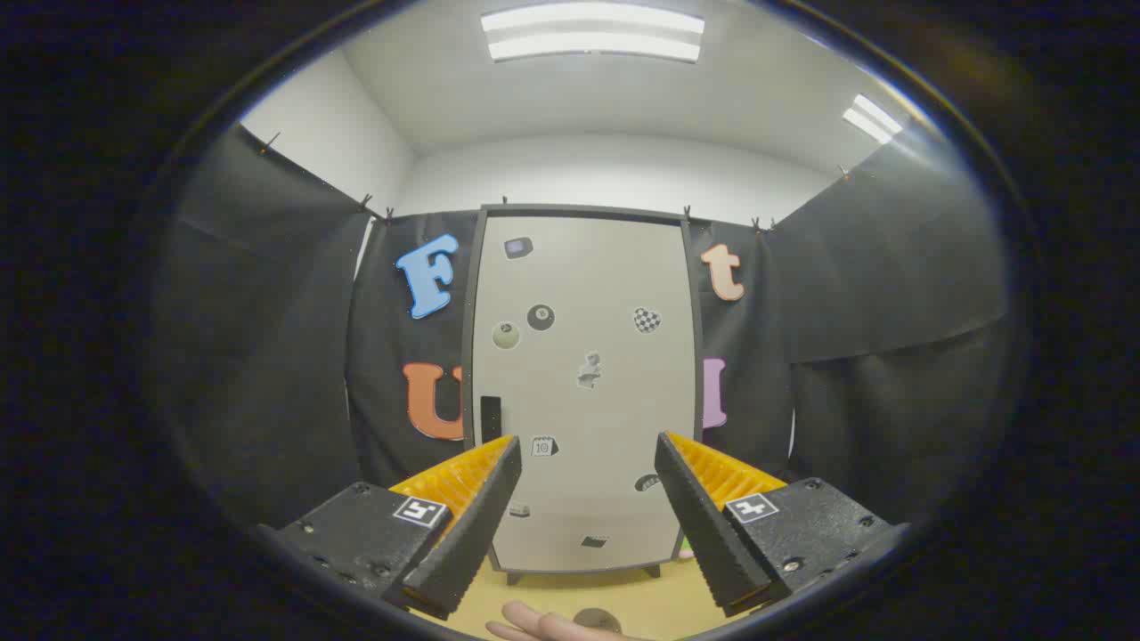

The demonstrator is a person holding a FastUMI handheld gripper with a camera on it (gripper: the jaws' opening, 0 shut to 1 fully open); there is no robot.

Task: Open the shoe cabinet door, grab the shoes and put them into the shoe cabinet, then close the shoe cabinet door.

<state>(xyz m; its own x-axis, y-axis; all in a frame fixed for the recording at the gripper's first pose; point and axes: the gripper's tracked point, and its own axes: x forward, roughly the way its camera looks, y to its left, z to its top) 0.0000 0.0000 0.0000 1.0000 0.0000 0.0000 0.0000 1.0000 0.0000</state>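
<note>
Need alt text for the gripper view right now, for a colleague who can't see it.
A tall pale shoe cabinet stands closed, straight beyond the open gripper, its door dotted with stickers and a dark handle near the left finger. A hand rests on the yellowish floor below.

Pale grey shoe cabinet door (pixel 583 392), dark-framed, scattered with stickers (pixel 540 317).

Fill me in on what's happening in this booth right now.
A person is holding a two-finger gripper aimed at a tall pale shoe cabinet that stands beyond the fingers. The cabinet door is shut, with stickers on it and a dark handle near its left edge. The gripper's fingers are spread open and hold nothing. A hand shows below the fingers, over the yellowish floor.
</note>
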